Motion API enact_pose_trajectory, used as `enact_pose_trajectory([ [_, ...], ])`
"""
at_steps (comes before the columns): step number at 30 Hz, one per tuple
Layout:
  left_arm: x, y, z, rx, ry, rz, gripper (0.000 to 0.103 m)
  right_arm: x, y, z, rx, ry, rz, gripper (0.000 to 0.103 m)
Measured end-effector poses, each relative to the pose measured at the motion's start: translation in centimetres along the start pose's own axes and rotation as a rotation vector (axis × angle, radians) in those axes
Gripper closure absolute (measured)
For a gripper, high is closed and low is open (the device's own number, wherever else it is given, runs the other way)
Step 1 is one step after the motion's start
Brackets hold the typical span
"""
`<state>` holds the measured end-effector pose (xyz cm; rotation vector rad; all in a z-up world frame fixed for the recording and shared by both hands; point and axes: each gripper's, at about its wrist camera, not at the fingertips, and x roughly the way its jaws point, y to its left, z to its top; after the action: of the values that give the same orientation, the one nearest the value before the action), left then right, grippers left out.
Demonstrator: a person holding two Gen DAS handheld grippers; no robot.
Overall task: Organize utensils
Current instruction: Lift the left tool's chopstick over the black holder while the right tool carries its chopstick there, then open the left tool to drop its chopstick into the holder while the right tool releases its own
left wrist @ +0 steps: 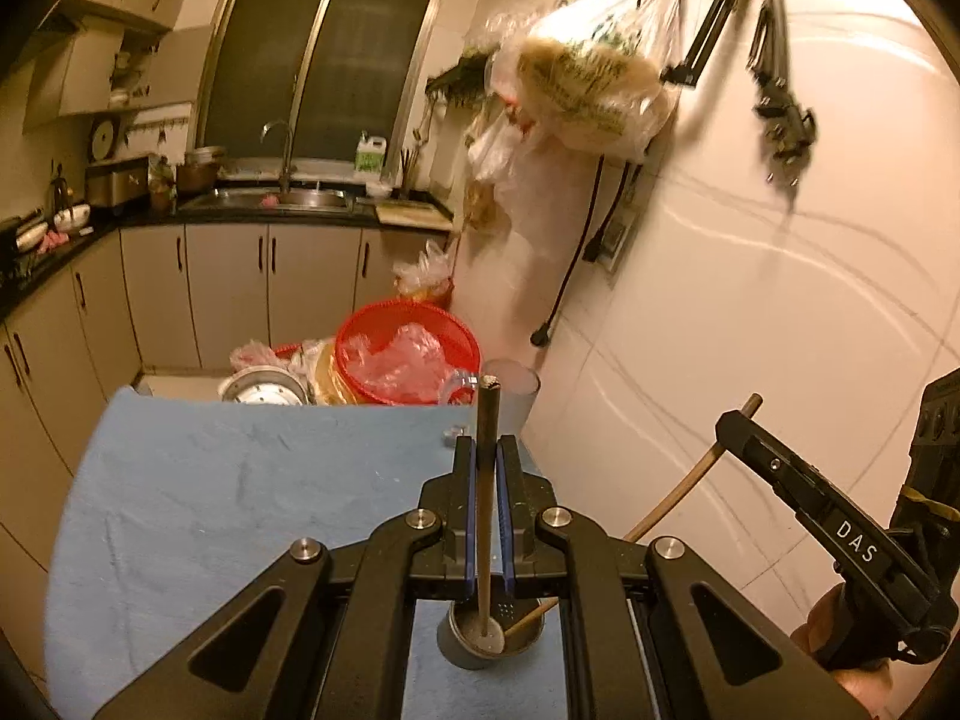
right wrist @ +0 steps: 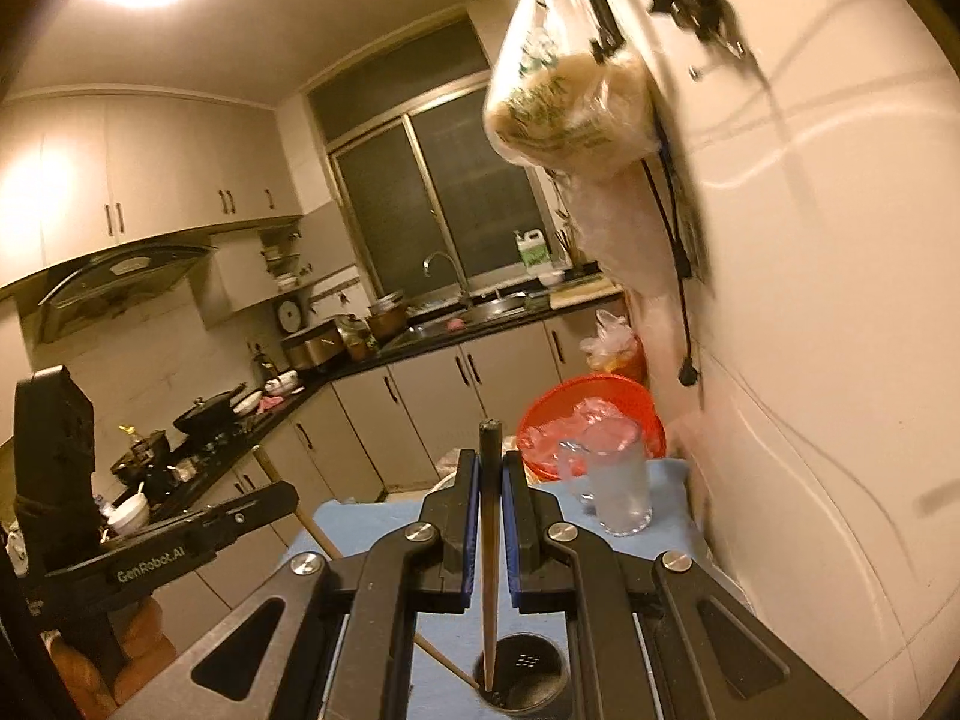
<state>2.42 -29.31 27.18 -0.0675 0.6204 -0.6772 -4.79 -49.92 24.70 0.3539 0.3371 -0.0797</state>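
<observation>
My left gripper (left wrist: 486, 441) is shut on a brown chopstick (left wrist: 487, 408) that stands upright between its blue pads. The stick's lower end rests inside a grey metal utensil holder (left wrist: 462, 651) on the blue cloth (left wrist: 240, 480). My right gripper (right wrist: 491, 456) is shut on a dark chopstick (right wrist: 489, 570) whose tip reaches down into the same perforated holder (right wrist: 534, 684). In the left wrist view the right gripper (left wrist: 735, 420) comes in from the right with its pale stick (left wrist: 672, 498) slanting into the holder. In the right wrist view the left gripper (right wrist: 288, 492) shows at the left.
A frosted glass mug (right wrist: 618, 486) stands at the cloth's far right corner by the white wall. Behind it are a red basket (right wrist: 588, 408) with plastic bags and a metal pot lid (left wrist: 264, 390). Filled bags (left wrist: 588, 90) hang from wall hooks above. Kitchen counters and the sink lie far beyond.
</observation>
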Motion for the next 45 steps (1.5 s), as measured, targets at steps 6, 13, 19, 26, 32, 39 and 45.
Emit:
enact_pose_trajectory([
  [6,4.1,1.0,-1.9,-0.022,0.093,0.022,0.096,4.1,-2.1,-2.4,0.037,0.105,-0.004,0.095],
  [13,6.6,1.7,-3.8,-0.031,0.183,0.021,0.096,7.1,-4.3,-5.2,0.085,0.203,-0.008,0.094],
  [19,6.3,1.5,-3.9,-0.029,0.200,0.015,0.094,6.9,-4.7,-5.6,0.113,0.222,-0.024,0.083],
  [26,4.6,1.6,-3.7,-0.030,0.183,0.014,0.094,4.1,-3.9,-4.5,0.104,0.143,-0.025,0.046],
  [32,0.9,2.8,-3.9,-0.031,0.142,0.002,0.062,0.6,-1.9,-4.3,0.090,0.085,0.020,0.046],
  [39,-5.1,5.8,-5.3,-0.046,0.072,0.012,0.053,-2.3,2.2,-6.8,0.024,0.096,0.078,0.031],
  [45,-9.6,10.7,-8.6,-0.070,0.050,0.097,0.040,-2.2,6.5,-11.3,-0.095,0.194,0.107,0.025],
])
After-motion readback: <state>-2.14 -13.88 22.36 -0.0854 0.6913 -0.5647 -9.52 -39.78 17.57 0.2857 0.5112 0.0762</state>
